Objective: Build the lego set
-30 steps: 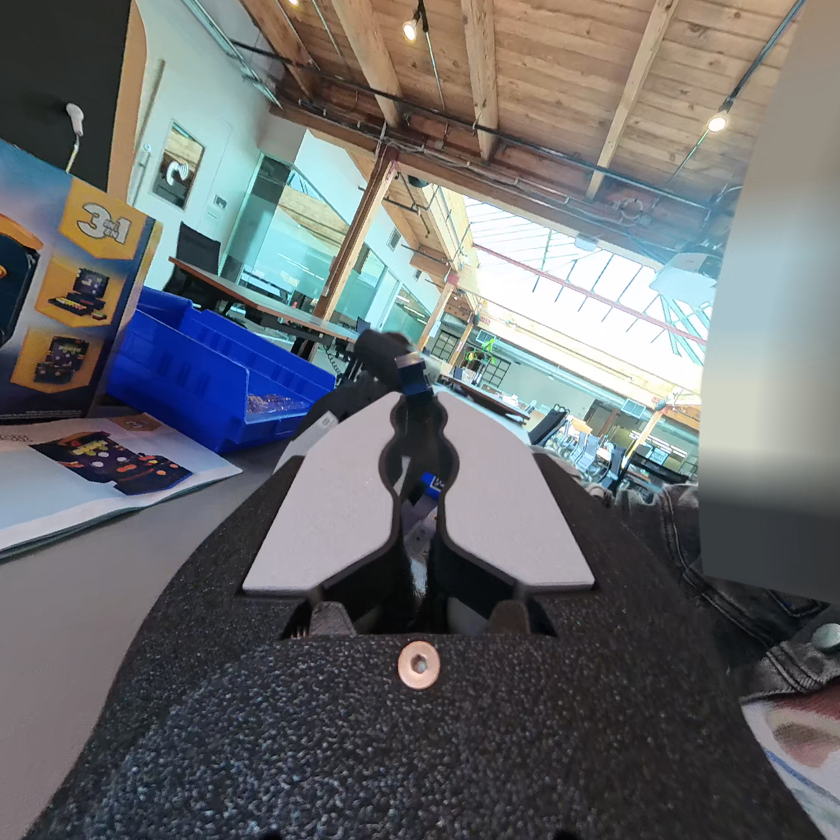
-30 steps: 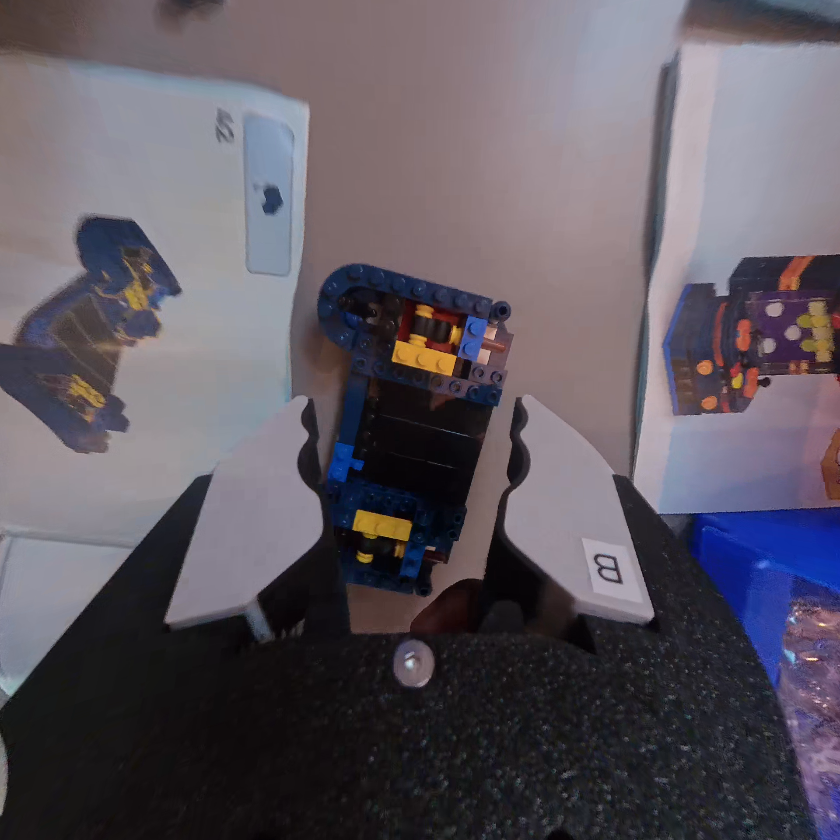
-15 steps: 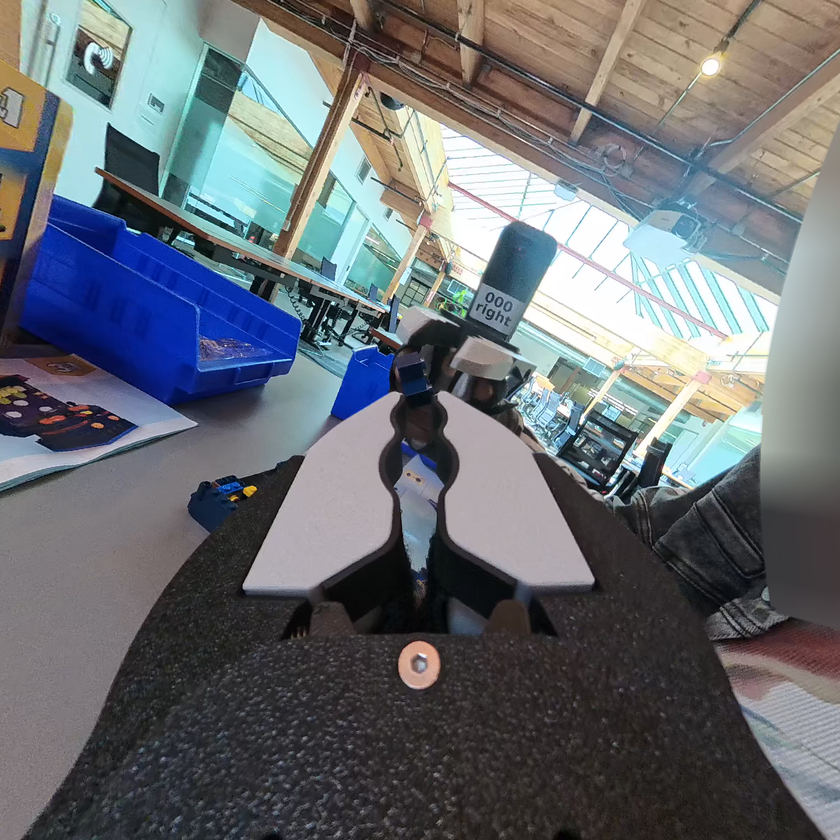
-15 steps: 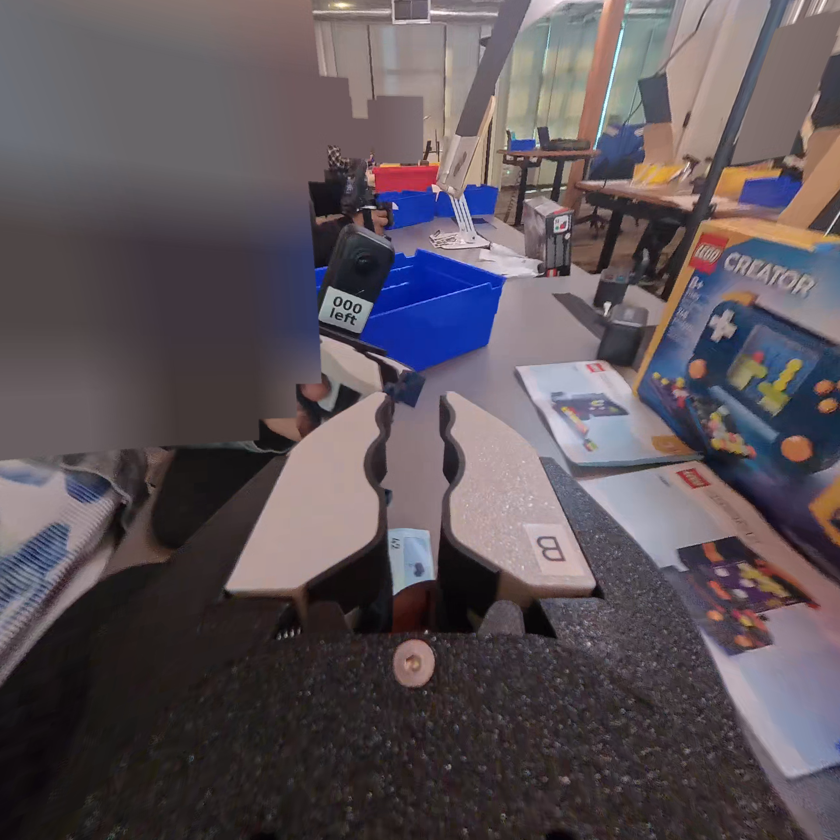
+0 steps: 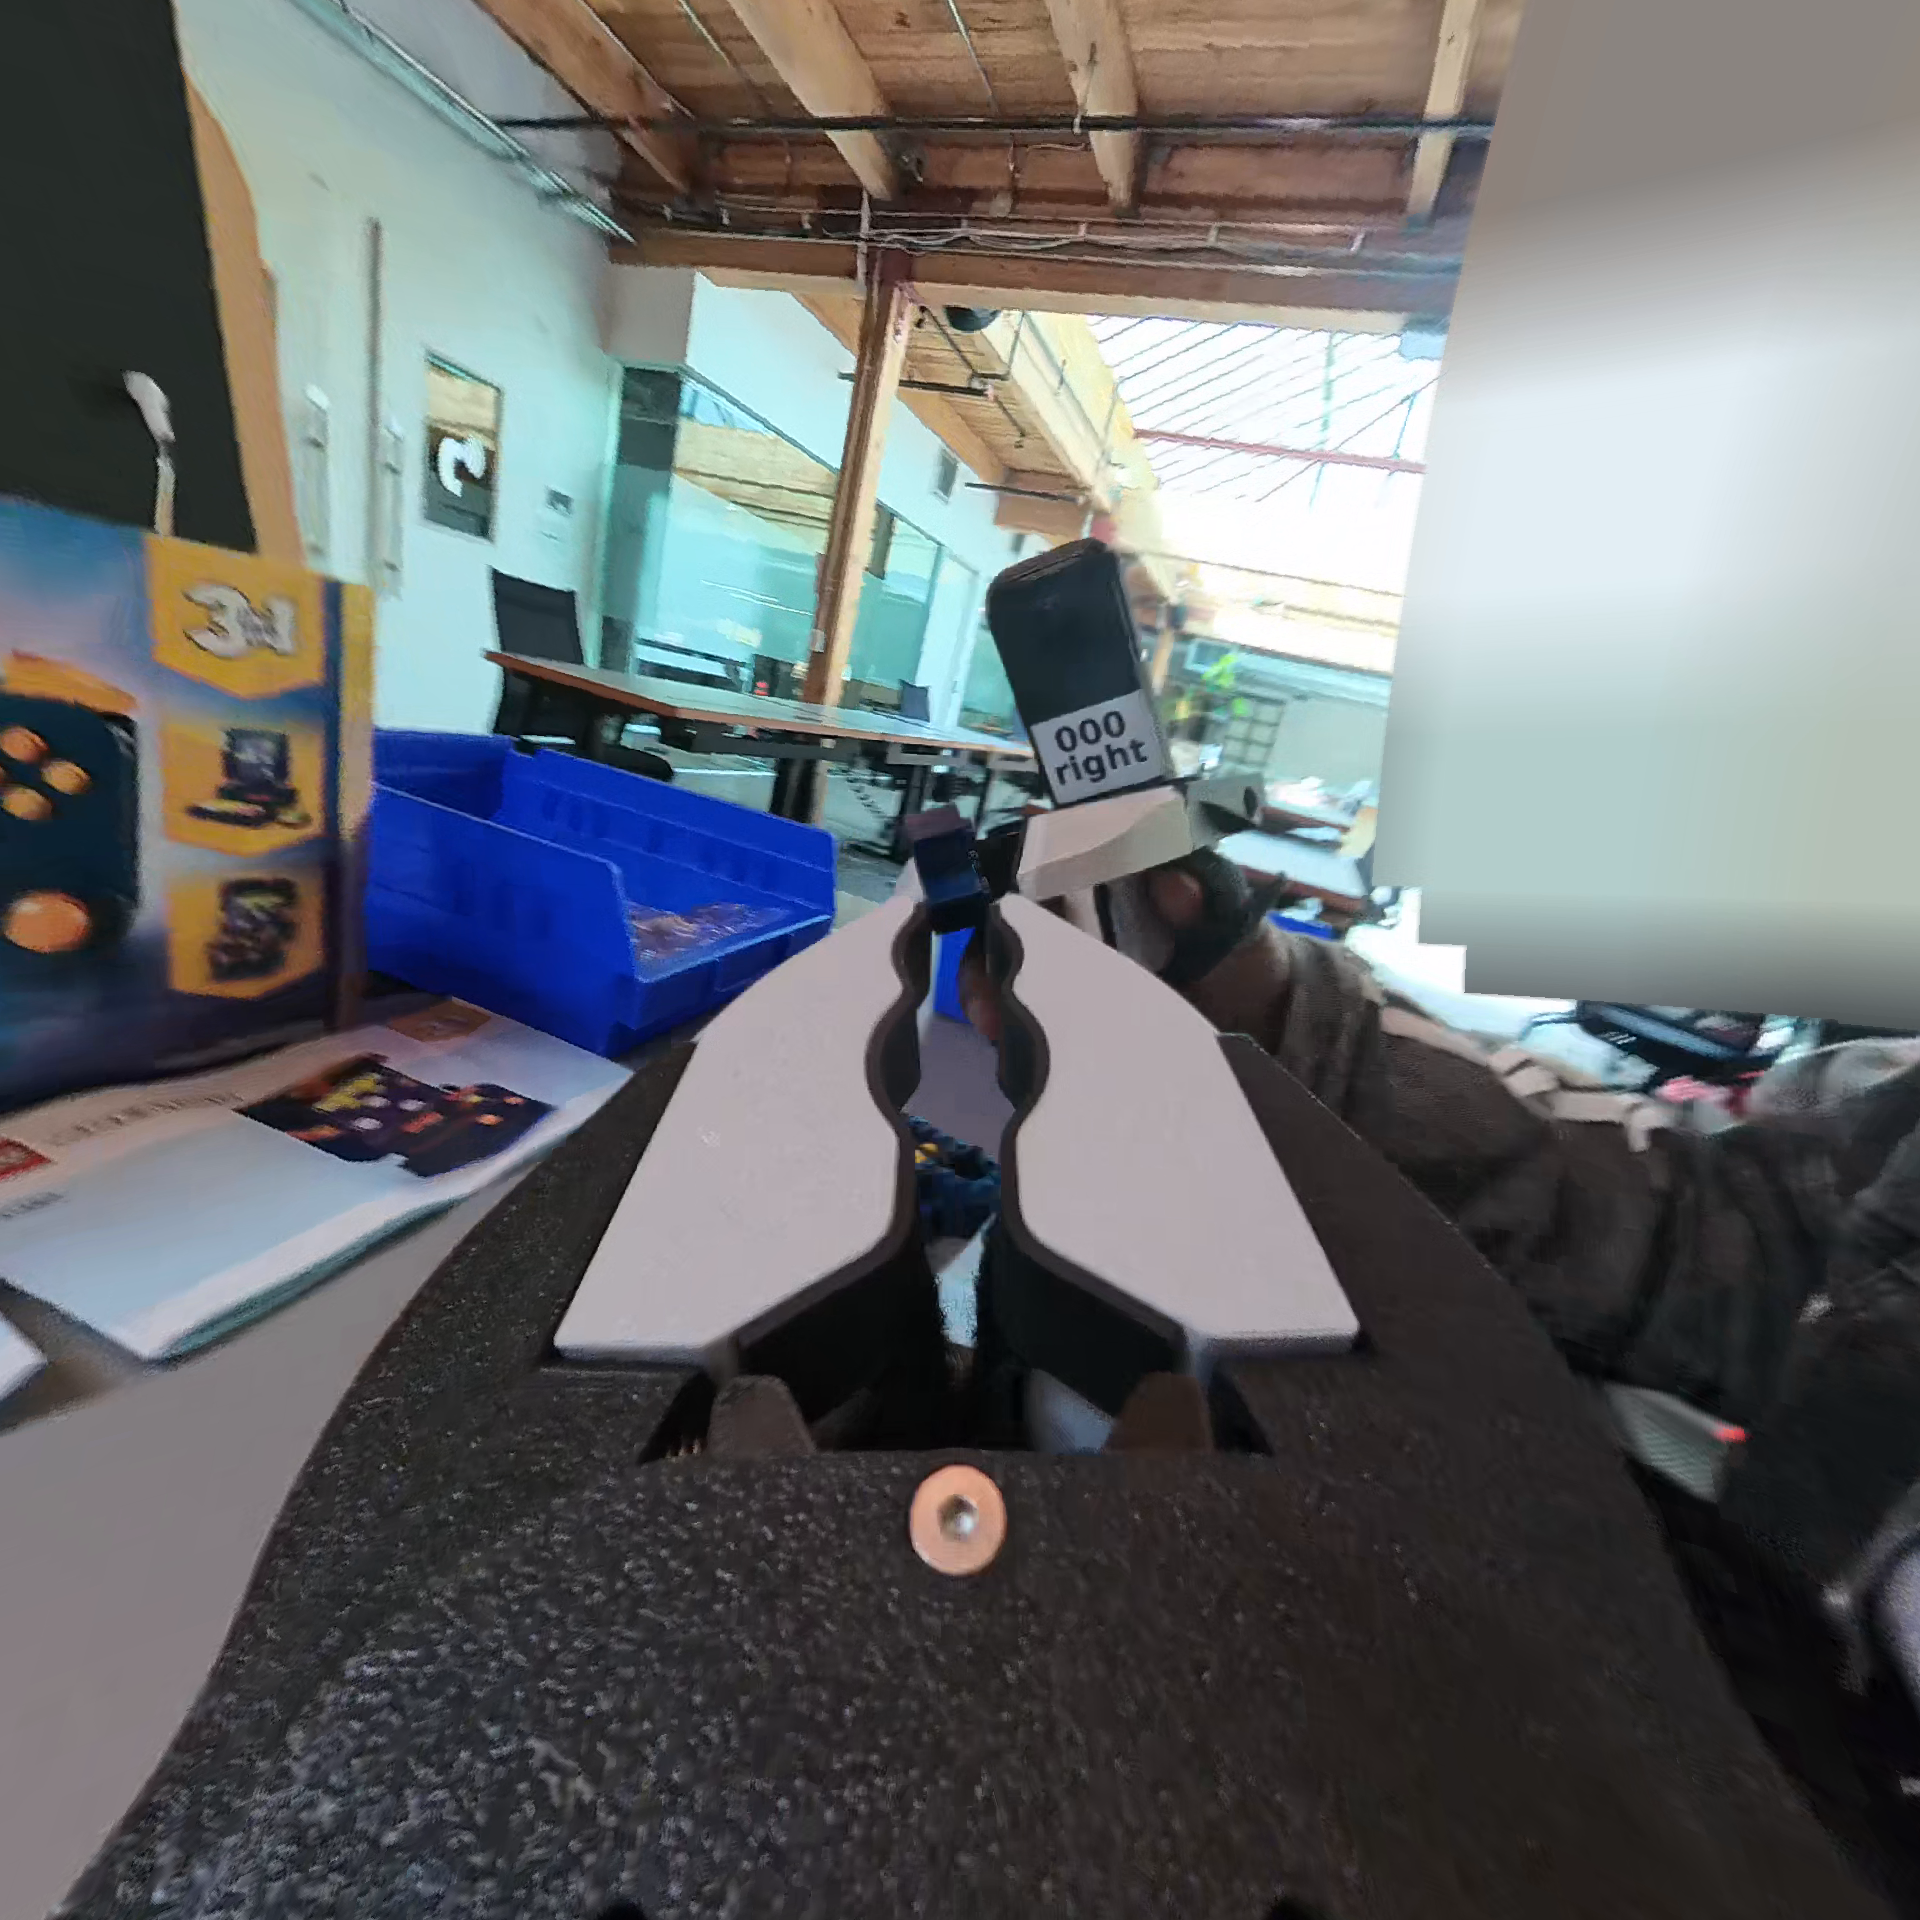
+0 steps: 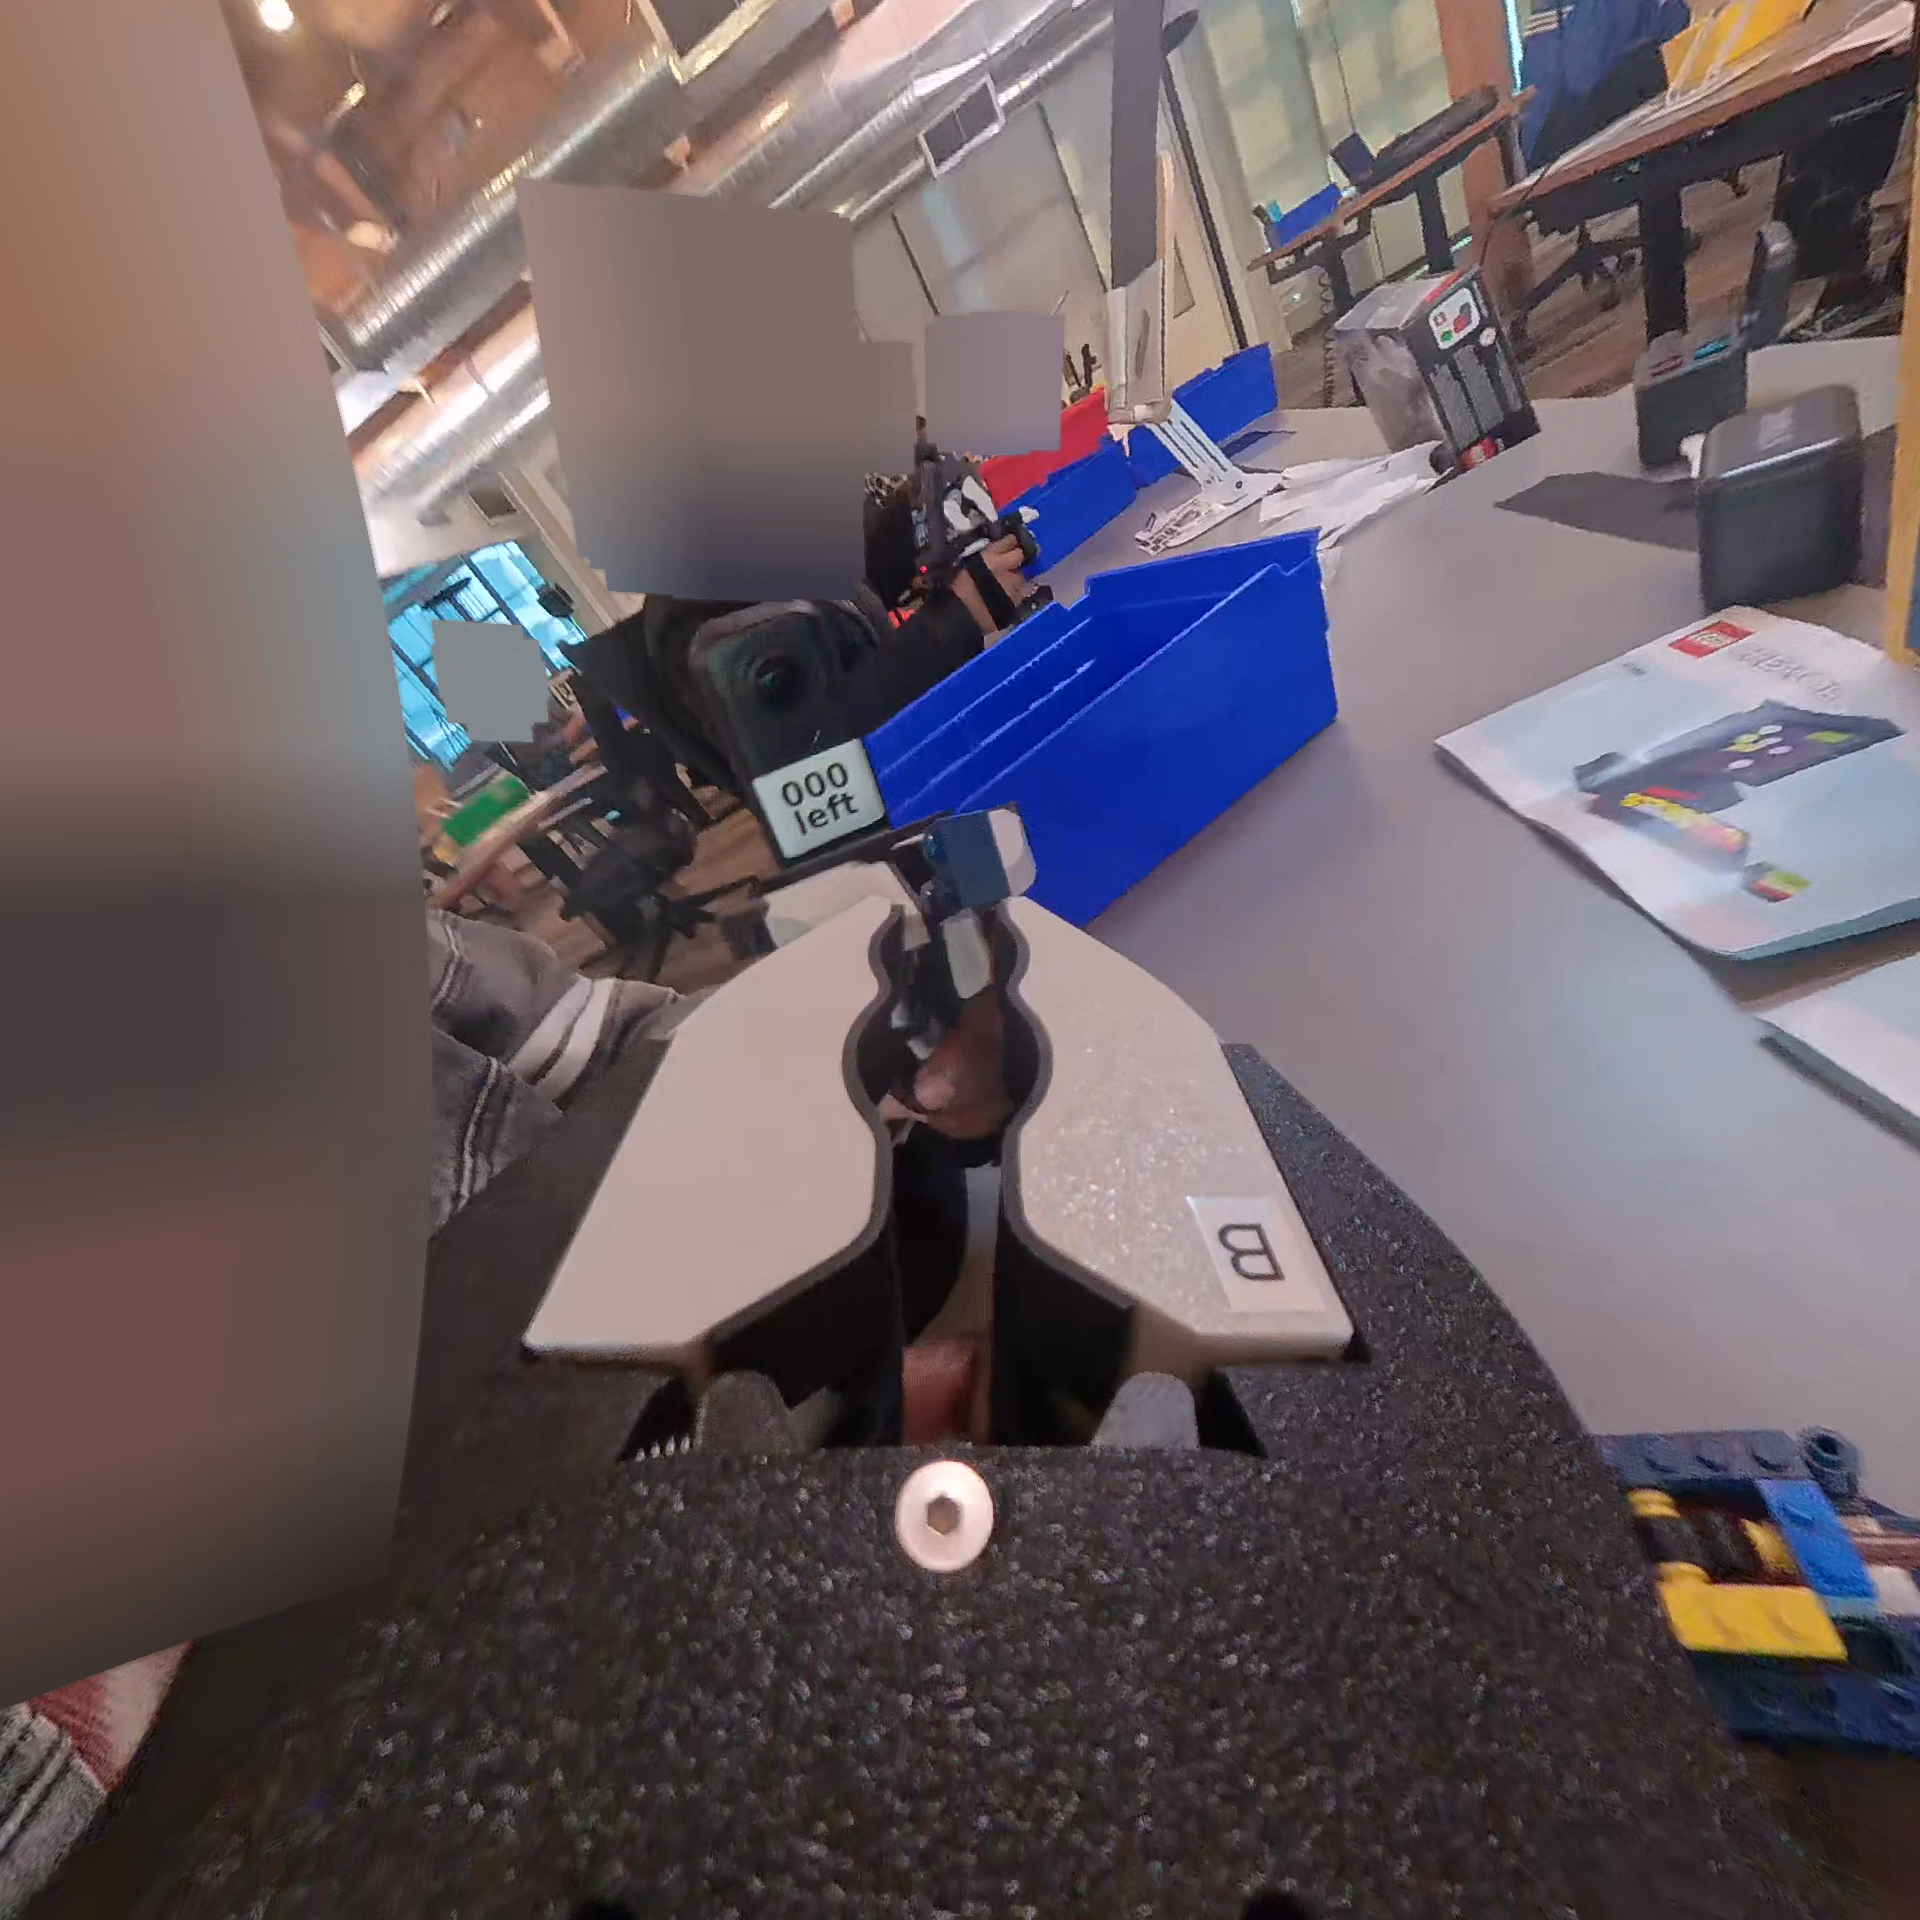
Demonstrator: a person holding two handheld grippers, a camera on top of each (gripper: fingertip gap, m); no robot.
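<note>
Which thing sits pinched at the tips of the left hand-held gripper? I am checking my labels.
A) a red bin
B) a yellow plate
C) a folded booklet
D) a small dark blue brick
D: a small dark blue brick sits pinched at the tips of the left hand-held gripper.

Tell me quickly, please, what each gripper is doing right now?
Left gripper: closed on a small dark blue brick.
Right gripper: nearly closed against that same brick; grip unclear.

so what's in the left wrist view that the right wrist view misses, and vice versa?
Left only: toy box standing behind a booklet, wooden ceiling beams. Right only: brick model on the table at lower right, dark boxes further back. Both: blue bin, grey table, and a small blue brick pinched in the left hand-held gripper, right hand-held gripper close up to it.
</note>
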